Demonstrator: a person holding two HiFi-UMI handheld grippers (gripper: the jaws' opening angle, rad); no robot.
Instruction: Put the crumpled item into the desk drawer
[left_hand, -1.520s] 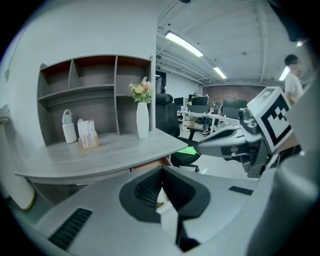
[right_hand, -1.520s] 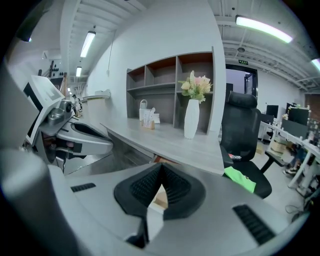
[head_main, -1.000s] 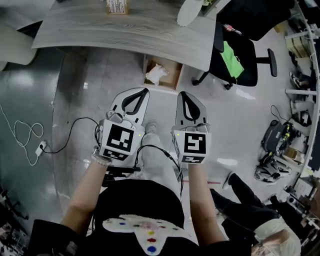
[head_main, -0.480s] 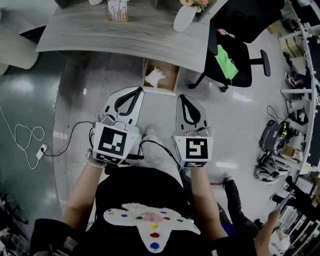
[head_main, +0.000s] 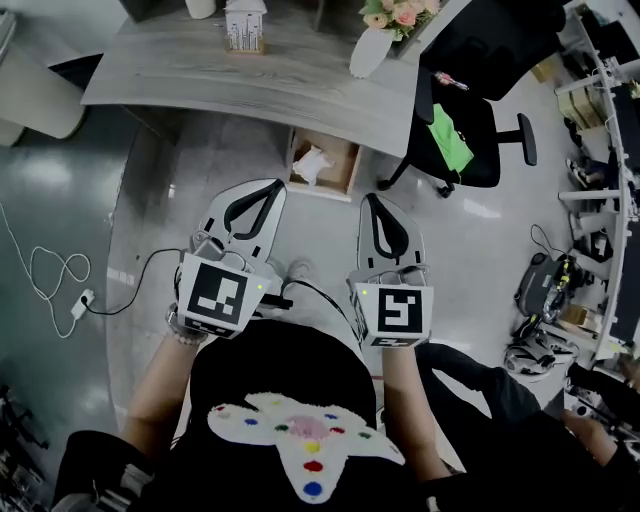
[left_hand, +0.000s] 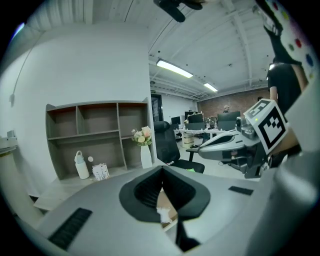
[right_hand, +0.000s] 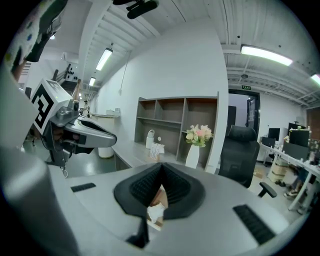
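Head view: crumpled item (head_main: 312, 164) aslant in drawer (head_main: 346, 166); left gripper (head_main: 274, 188), right gripper (head_main: 371, 199) jaws closed.

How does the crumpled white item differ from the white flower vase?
The crumpled white item is wrinkled and shapeless; the white flower vase is smooth and tall. The item lies in the open wooden drawer; the vase stands on the grey desk. Both are white.

Dim, greyish frames, glaring ceiling strip lights (right_hand: 266, 55), fisheye-warped edges.

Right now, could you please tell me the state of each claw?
Left claw: closed, holding nothing.
Right claw: closed, holding nothing.
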